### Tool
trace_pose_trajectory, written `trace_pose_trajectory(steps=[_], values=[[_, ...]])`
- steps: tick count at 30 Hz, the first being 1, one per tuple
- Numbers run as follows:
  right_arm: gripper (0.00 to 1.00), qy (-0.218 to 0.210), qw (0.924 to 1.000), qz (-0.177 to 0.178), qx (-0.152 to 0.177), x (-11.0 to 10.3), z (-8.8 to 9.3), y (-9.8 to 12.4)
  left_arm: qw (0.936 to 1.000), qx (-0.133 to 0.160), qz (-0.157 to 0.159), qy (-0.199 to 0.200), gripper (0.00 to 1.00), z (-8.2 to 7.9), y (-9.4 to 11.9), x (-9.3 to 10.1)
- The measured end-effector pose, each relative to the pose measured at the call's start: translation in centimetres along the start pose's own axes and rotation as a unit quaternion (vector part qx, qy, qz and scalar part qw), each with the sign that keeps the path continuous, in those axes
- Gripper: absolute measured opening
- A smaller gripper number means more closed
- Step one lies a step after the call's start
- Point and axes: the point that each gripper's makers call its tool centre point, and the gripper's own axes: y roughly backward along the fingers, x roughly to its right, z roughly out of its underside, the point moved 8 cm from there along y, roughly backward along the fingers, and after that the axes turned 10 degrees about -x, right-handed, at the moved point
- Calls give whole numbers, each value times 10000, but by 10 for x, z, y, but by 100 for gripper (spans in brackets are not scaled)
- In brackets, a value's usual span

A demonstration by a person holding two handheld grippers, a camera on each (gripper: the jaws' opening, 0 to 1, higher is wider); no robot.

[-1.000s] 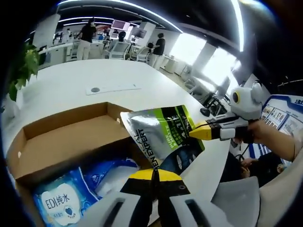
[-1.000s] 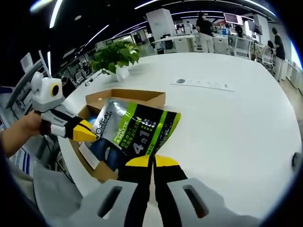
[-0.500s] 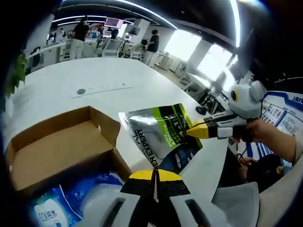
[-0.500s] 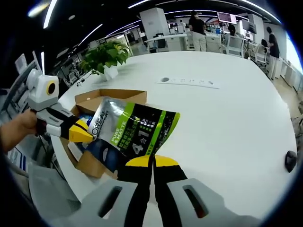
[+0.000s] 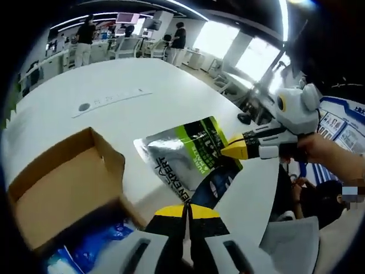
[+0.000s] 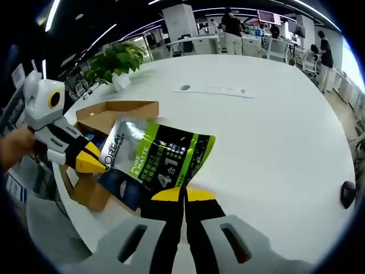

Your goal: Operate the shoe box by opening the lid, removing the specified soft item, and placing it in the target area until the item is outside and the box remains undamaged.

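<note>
Bench (image 6: 274,142): white and wide; bare surface lies beyond the box, where the pouch can be set down.
Box (image 5: 63,182): cardboard, lid open, resting on the bench; blue packs (image 5: 94,248) are seen inside it.
Pouch (image 5: 191,160): silver, green and black; held in the air beside the box, clear of its walls, pinched at two opposite edges.
Step in hand: the pouch is judged to be on its way to the target area; both claws should be moved together so the pouch is not stretched, and kept clear of the box wall.
Left claw (image 5: 188,210): pressed together on the pouch's dark edge.
Right claw (image 6: 182,194): pressed together on the opposite edge; held level by a hand (image 5: 319,149).
</note>
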Motion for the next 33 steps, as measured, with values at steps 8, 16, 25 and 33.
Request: trace_pose_trajectory(steps=[8,16,25,33], values=[[0,18,9998,38,-170,6,3,-15,9981,-503,-235,-252,1,-6,-14,-3],[0,28,9996,76,-283,9,5,-29,9908,-1061,-527,-659,1,-8,-29,-6],[0,159,9988,218,-401,16,10,-44,9801,-1422,-777,-1151,1,-15,-41,-6],[0,70,9987,260,-434,24,13,-51,9730,-1683,-815,-1354,2,-17,-55,-6]])
